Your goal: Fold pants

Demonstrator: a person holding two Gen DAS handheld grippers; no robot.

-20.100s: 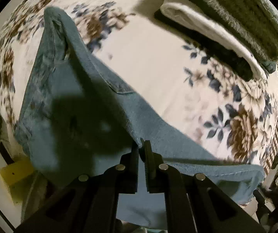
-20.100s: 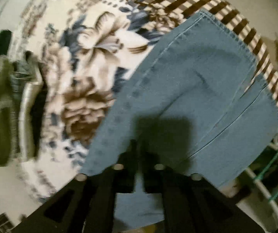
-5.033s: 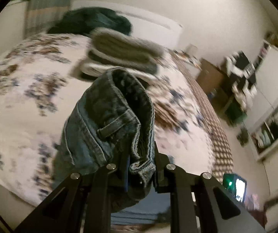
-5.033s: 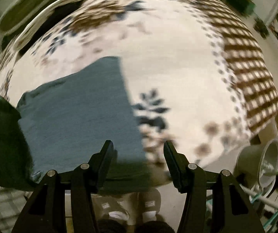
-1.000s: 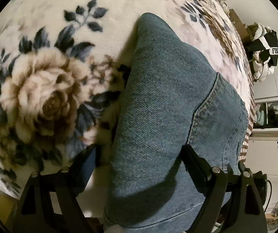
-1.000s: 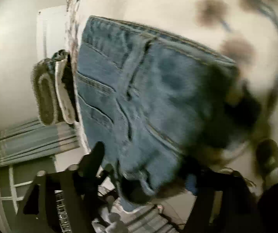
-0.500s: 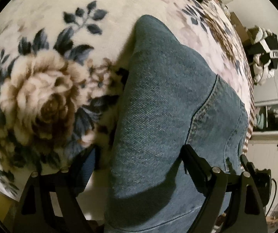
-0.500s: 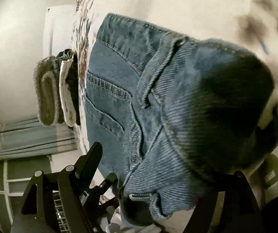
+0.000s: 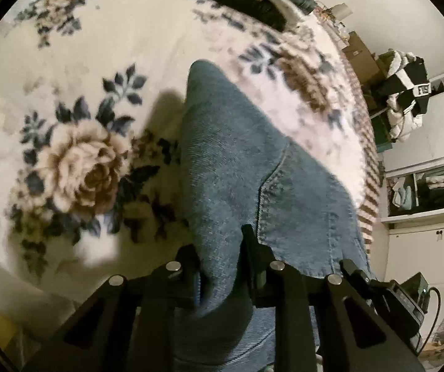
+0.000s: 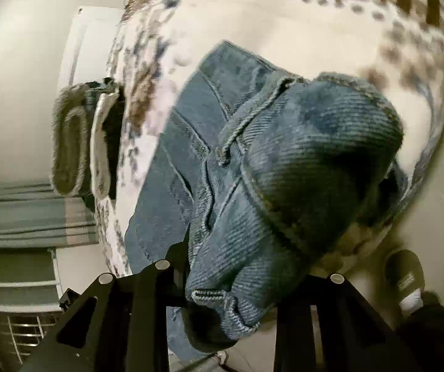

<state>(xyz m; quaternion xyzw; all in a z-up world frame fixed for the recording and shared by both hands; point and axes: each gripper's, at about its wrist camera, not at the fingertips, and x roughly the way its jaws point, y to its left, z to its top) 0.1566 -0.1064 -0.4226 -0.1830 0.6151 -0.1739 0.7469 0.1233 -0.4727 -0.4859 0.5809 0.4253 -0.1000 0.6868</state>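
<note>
On floral bedspread point(image 9: 76, 71), jeans point(image 9: 231, 161); cupboards point(image 9: 432, 235) beyond.

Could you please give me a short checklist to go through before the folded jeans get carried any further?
1. Left gripper has closed on the folded jeans, denim pinched between its fingers: ok.
2. Right gripper has closed on the waistband end of the jeans, a thick bunch of denim in its jaws: ok.
3. Fold holding together: cannot tell; the right-hand end looks bunched and loose.
4. Jeans clear of the floral blanket: not ok; part of them lies on it.
5. Stack of folded clothes at the far end, apart from the jeans: ok.
</note>
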